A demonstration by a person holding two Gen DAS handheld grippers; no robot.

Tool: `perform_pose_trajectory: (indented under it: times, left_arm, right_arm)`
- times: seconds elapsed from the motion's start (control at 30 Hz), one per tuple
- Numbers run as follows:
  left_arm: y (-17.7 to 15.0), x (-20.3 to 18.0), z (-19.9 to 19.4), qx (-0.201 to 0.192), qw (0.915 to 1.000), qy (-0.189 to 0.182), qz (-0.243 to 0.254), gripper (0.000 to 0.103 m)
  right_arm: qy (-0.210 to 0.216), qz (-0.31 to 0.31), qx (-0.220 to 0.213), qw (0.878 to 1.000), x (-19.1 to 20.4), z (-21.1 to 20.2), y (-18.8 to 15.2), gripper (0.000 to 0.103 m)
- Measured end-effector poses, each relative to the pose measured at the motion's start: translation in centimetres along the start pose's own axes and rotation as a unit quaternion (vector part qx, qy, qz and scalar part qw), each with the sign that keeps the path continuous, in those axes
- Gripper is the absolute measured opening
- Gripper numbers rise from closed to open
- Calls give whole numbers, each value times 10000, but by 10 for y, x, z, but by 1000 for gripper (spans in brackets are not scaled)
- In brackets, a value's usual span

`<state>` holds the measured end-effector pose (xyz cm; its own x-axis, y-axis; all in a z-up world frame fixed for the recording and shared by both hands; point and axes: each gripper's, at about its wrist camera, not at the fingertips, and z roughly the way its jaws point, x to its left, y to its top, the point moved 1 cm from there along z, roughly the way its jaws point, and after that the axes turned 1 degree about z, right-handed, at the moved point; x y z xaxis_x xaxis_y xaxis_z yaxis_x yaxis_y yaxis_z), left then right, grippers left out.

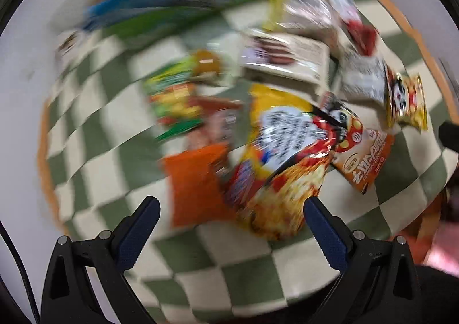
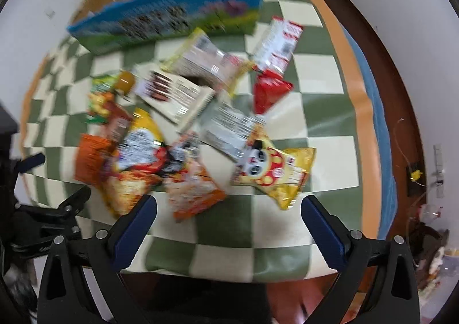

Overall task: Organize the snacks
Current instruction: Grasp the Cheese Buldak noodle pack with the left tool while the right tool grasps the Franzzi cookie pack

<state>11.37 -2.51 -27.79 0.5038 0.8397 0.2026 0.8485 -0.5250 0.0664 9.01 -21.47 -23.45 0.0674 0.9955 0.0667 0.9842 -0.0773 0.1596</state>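
Observation:
A heap of snack packets lies on a green-and-cream checked cloth [image 2: 324,71]. It holds a yellow panda bag [image 2: 275,169], an orange bag [image 2: 195,192], a big yellow-red bag [image 1: 281,157], a red packet [image 2: 268,90], a beige box [image 2: 175,94] and a white-red packet [image 2: 279,40]. Behind stands an open cardboard box [image 2: 172,8] with a blue-green printed side. My left gripper [image 1: 231,205] hovers open just short of the yellow-red bag. My right gripper [image 2: 228,205] is open above the cloth's near edge, with the orange bag by its left finger. Both views are motion-blurred.
The left gripper's body [image 2: 48,209] shows at the left edge of the right wrist view. An orange border and blue mat [image 2: 375,111] edge the cloth on the right, then dark floor and a white wall with cables [image 2: 416,177]. Bare cloth lies at the right and front.

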Motion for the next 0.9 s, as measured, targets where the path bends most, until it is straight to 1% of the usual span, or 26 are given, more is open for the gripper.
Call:
perform_pose_trajectory:
  times: [0.07, 0.13, 0.2, 0.23, 0.27, 0.3, 0.37, 0.4, 0.43, 0.5, 0.53, 0.6, 0.63, 0.7, 0.73, 0.77, 0.8, 0.83, 0.9]
  left_arm:
    - [11, -12, 22, 179, 9988, -76, 449, 102]
    - [22, -24, 44, 344, 9953, -217, 873, 102]
    - [28, -33, 58, 487, 9916, -480, 1096, 102]
    - [31, -37, 66, 567, 9901, -497, 1181, 96]
    - [33, -39, 69, 591, 9899, -488, 1192, 87]
    - [34, -39, 72, 617, 9902, -554, 1126, 85]
    - [35, -34, 70, 588, 9932, -561, 834, 83]
    - [34, -29, 68, 573, 9948, -582, 612, 83]
    - [32, -19, 66, 590, 9962, -605, 225, 79]
    - [25, -1, 63, 726, 9939, -627, -546, 79]
    - [19, 10, 63, 833, 9895, -590, -1021, 78]
    - [8, 30, 62, 900, 9794, -556, -1721, 78]
    - [1, 41, 62, 897, 9723, -542, -2089, 78]
    - [-9, 57, 64, 900, 9607, -583, -2559, 79]
    - [-13, 61, 69, 916, 9531, -674, -2806, 79]
    - [-16, 67, 71, 931, 9486, -745, -2932, 79]
    - [-19, 72, 71, 923, 9460, -787, -3005, 80]
    - [-25, 80, 72, 913, 9453, -815, -3024, 80]
    - [-30, 80, 76, 916, 9483, -828, -2925, 81]
  right_arm:
    - [-93, -102, 99, 9999, -8, 14, 3, 102]
    - [-96, -131, 233, 9996, -15, 23, 6, 102]
    - [-120, -149, 307, 9993, -20, 30, 11, 102]
    - [-133, -167, 335, 9992, -21, 32, 13, 102]
    - [-115, -205, 338, 9992, -20, 34, 15, 102]
    - [-122, -258, 332, 9990, -18, 36, 17, 102]
    - [-135, -349, 332, 9987, -14, 38, 18, 102]
    - [-117, -363, 336, 9987, -13, 38, 19, 102]
    - [-100, -358, 348, 9987, -12, 39, 18, 102]
    - [25, -304, 397, 9987, -9, 43, 20, 101]
    - [67, -284, 408, 9987, -8, 45, 20, 101]
    - [188, -277, 399, 9986, -1, 50, 25, 100]
    - [228, -318, 390, 9985, 3, 51, 28, 100]
    - [250, -574, 253, 9977, 18, 56, 45, 100]
    - [237, -686, 195, 9972, 23, 57, 51, 99]
    - [238, -942, 103, 9952, 36, 62, 65, 99]
    - [246, -1173, 69, 9928, 47, 68, 75, 99]
    - [239, -1340, 73, 9907, 55, 72, 82, 96]
    - [203, -1893, 177, 9816, 81, 90, 104, 92]
